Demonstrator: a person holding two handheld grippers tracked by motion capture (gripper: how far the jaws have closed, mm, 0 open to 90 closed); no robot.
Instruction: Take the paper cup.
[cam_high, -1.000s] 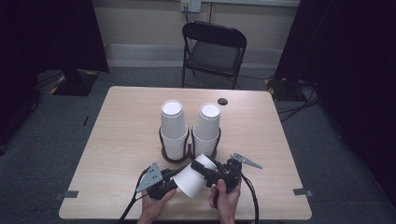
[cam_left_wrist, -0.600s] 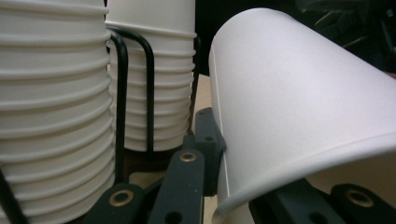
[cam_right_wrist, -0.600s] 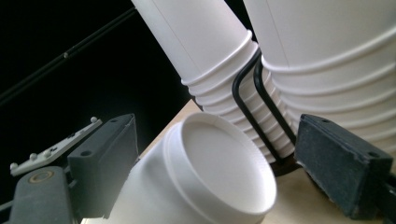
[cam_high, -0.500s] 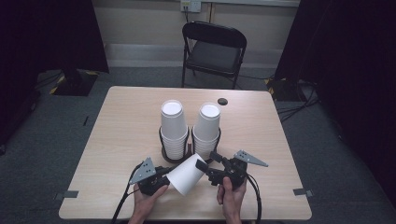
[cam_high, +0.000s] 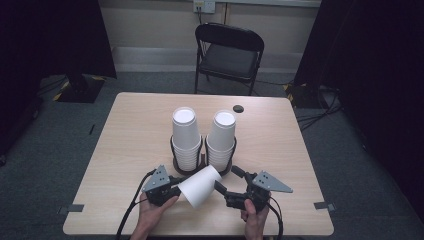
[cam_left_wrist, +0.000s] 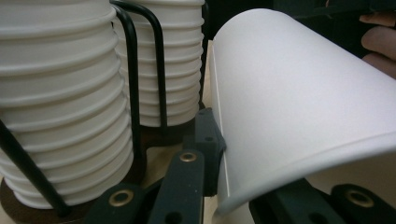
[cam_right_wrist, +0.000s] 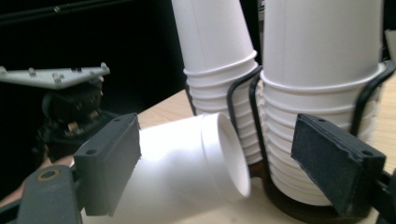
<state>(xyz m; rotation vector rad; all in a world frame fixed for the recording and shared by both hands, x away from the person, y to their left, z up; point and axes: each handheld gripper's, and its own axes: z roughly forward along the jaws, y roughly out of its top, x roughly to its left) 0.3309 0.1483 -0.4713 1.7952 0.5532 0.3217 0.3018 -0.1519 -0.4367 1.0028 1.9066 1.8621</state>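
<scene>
A single white paper cup (cam_high: 200, 185) lies tilted above the table's front, its base pointing up and right. My left gripper (cam_high: 177, 192) is shut on the cup's rim; in the left gripper view its jaws pinch the wall of the cup (cam_left_wrist: 299, 93). Just right of the cup's base, my right gripper (cam_high: 226, 179) is open. In the right gripper view (cam_right_wrist: 224, 163) the jaws stand wide apart with the cup's base (cam_right_wrist: 224, 158) between them, not touching. Two stacks of white cups (cam_high: 185, 132) (cam_high: 221, 135) stand behind in black wire holders (cam_high: 202, 160).
The wooden table (cam_high: 135, 130) has bare room to the left and right of the stacks. A small dark disc (cam_high: 238, 108) lies near the far edge. A black folding chair (cam_high: 230, 50) stands behind the table. Cables trail from both grippers toward the front edge.
My right gripper has drawn back to the right, away from the cup, with its jaws apart. The left gripper keeps the cup and has shifted slightly left.
</scene>
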